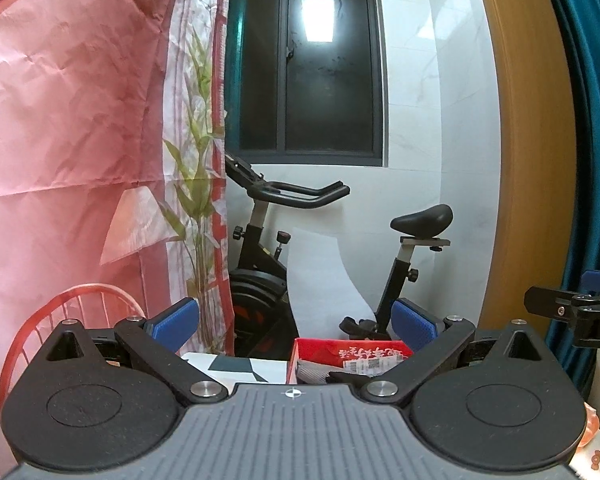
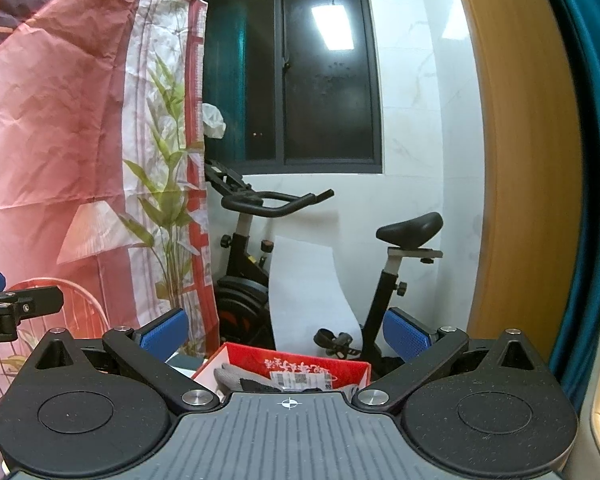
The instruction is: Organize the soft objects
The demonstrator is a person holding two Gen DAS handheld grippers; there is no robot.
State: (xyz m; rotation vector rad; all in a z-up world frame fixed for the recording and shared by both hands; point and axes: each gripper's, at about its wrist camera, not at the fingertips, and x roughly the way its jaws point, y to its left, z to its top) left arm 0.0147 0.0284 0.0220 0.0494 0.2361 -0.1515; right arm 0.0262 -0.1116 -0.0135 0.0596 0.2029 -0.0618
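A red box (image 1: 350, 354) sits low in the middle of the left wrist view, with grey and dark fabric pieces (image 1: 314, 374) and a labelled packet inside. The right wrist view shows the same red box (image 2: 284, 364) holding grey knit fabric (image 2: 230, 376) and a barcode packet (image 2: 300, 380). My left gripper (image 1: 294, 322) is open above and behind the box, nothing between its blue pads. My right gripper (image 2: 286, 330) is likewise open and empty over the box. Each gripper shows at the other view's edge.
A black exercise bike (image 1: 300, 248) stands beyond the box under a dark window (image 1: 304, 64). A pink printed curtain (image 1: 72, 128) hangs at left, a wooden door frame (image 1: 528, 140) and teal curtain (image 1: 580, 120) at right. A white box (image 1: 236, 368) lies left of the red one.
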